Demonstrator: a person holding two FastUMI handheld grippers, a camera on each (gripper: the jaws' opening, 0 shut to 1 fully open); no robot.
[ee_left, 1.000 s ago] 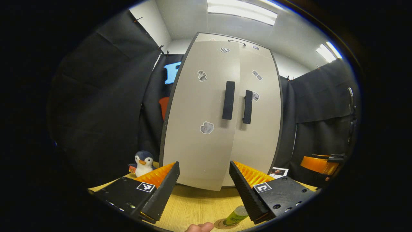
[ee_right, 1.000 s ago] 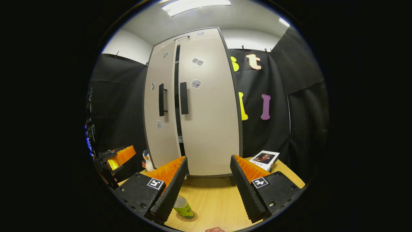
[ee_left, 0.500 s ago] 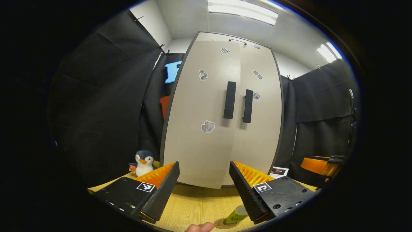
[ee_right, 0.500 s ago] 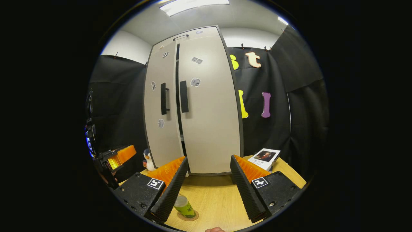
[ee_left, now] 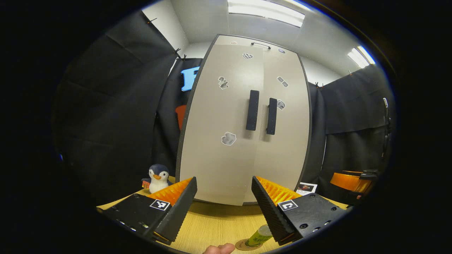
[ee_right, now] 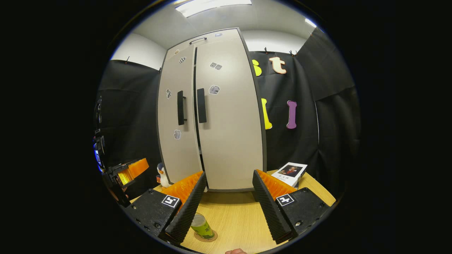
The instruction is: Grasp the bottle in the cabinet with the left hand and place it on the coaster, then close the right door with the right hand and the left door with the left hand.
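Both sets of jaws stand spread wide with nothing between them. In the left gripper view the left gripper (ee_left: 223, 201) sits at the bottom centre of the frame, above the light wooden table (ee_left: 215, 225), facing the grey cabinet (ee_left: 243, 120) that fills the middle. The left door (ee_left: 220, 141) stands slightly proud of the right door (ee_left: 282, 141) along its lower edge, not quite flush; in the right gripper view a thin dark gap runs between the two doors. Two black handles (ee_left: 252, 110) sit side by side near the meeting edge.

The green bottle (ee_left: 259, 235) stands on the round coaster (ee_left: 244, 245) at the bottom of the frame, just beside the left gripper's right-hand finger. In the right gripper view the right gripper (ee_right: 227, 197) hovers over the table, with the bottle at lower left, partly behind one finger. A toy penguin (ee_left: 158, 179) stands at lower left of the cabinet, and a book (ee_right: 291, 173) lies at lower right.
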